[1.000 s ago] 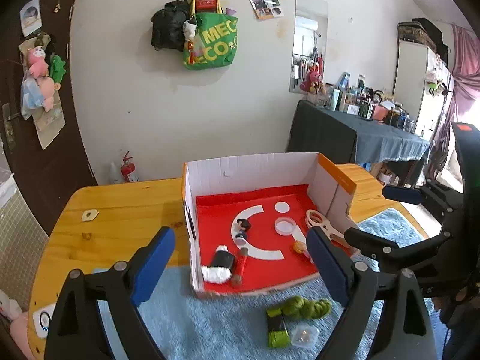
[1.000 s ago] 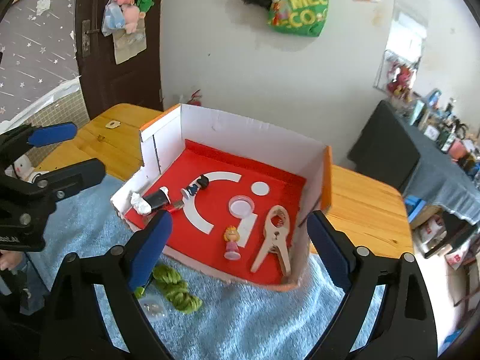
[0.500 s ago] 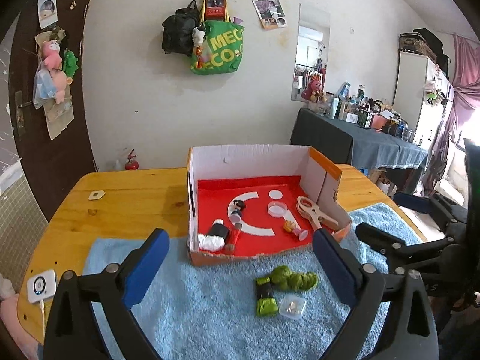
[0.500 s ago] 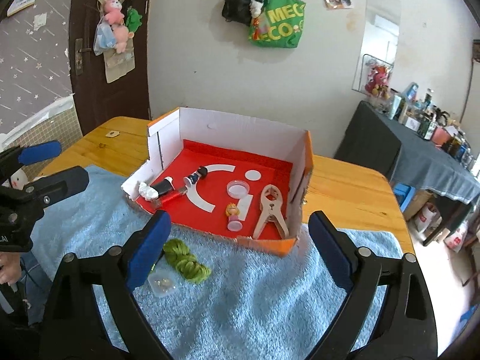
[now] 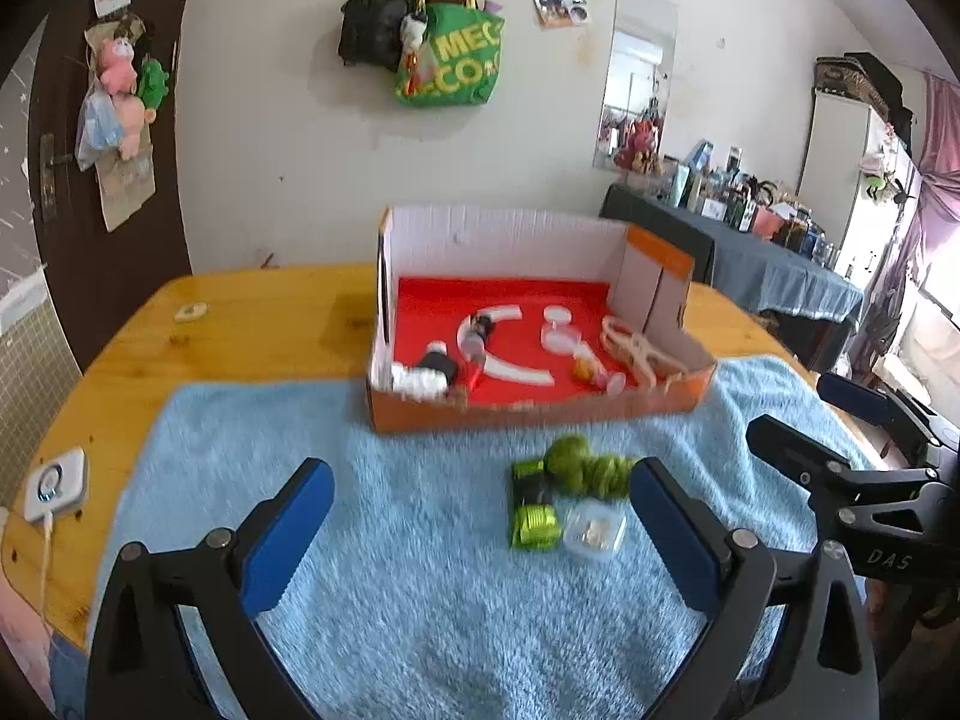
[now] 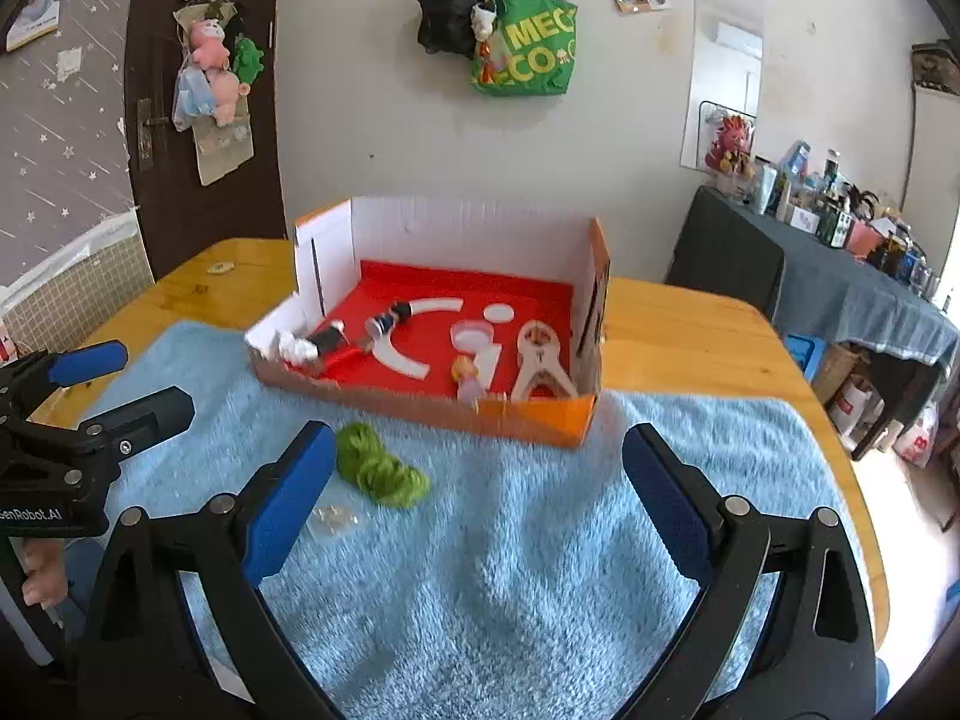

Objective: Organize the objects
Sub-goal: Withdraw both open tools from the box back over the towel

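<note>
An open cardboard box (image 5: 540, 405) (image 6: 528, 420) with a red floor stands on a blue towel (image 5: 420, 570) (image 6: 540, 540). It holds a wooden clamp (image 5: 636, 348) (image 6: 540, 366), a small doll figure (image 5: 585, 369) (image 6: 465, 375), a round lid (image 5: 558, 336) and a black-and-white toy (image 5: 426, 375). On the towel in front lie a green yarn bundle (image 5: 585, 471) (image 6: 378, 471) and a small clear container (image 5: 594, 531) (image 6: 333, 519). My left gripper (image 5: 480, 534) and right gripper (image 6: 474, 498) are open and empty, held above the towel short of the box.
The towel lies on a wooden table (image 5: 240, 324). A white device (image 5: 54, 483) with a cable sits at the table's left edge. A dark-clothed table with bottles (image 5: 750, 264) stands behind at the right, and bags hang on the wall (image 5: 444, 54).
Both grippers have pulled back and away from the box, so more of the towel, the yarn and the clear container show in front. Both stay open.
</note>
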Motion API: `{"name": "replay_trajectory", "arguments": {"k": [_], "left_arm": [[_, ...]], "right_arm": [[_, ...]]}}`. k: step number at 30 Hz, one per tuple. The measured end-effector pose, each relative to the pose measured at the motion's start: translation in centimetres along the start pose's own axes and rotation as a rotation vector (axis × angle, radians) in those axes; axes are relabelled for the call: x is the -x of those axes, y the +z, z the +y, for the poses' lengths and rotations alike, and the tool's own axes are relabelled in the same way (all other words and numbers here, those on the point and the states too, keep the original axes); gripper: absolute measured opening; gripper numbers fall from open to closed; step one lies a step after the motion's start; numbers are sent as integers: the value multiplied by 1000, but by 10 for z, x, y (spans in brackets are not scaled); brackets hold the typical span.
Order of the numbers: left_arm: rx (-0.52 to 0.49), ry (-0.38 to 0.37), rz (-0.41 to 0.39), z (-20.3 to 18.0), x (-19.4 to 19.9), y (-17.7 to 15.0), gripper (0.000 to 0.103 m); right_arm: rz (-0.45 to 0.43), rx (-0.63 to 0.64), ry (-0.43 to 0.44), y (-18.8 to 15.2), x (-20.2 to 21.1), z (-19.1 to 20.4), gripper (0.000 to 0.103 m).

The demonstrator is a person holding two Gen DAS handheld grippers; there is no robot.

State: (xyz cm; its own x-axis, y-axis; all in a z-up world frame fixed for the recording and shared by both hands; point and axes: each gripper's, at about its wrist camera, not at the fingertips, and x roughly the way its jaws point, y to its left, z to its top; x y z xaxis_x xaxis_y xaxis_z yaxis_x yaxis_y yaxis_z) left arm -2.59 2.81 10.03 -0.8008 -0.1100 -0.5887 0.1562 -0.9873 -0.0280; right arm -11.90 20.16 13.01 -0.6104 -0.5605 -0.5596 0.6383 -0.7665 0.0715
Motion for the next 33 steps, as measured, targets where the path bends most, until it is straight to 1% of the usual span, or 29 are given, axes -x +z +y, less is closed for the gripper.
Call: {"name": "replay_trajectory", "arguments": {"k": [6, 11, 15, 33], "left_arm": [[5, 18, 45, 0, -17, -25, 101], [5, 25, 83, -1, -29, -39, 101], [1, 31, 94, -3, -34, -43, 101], [16, 27, 131, 2, -46, -48, 101]], "right_arm": [[26, -14, -17, -23, -11, 1, 98], [62, -36, -10, -37, -21, -2, 98], [79, -41, -10, -44, -27, -2, 98], [114, -55, -23, -52, -40, 0, 98]]}}
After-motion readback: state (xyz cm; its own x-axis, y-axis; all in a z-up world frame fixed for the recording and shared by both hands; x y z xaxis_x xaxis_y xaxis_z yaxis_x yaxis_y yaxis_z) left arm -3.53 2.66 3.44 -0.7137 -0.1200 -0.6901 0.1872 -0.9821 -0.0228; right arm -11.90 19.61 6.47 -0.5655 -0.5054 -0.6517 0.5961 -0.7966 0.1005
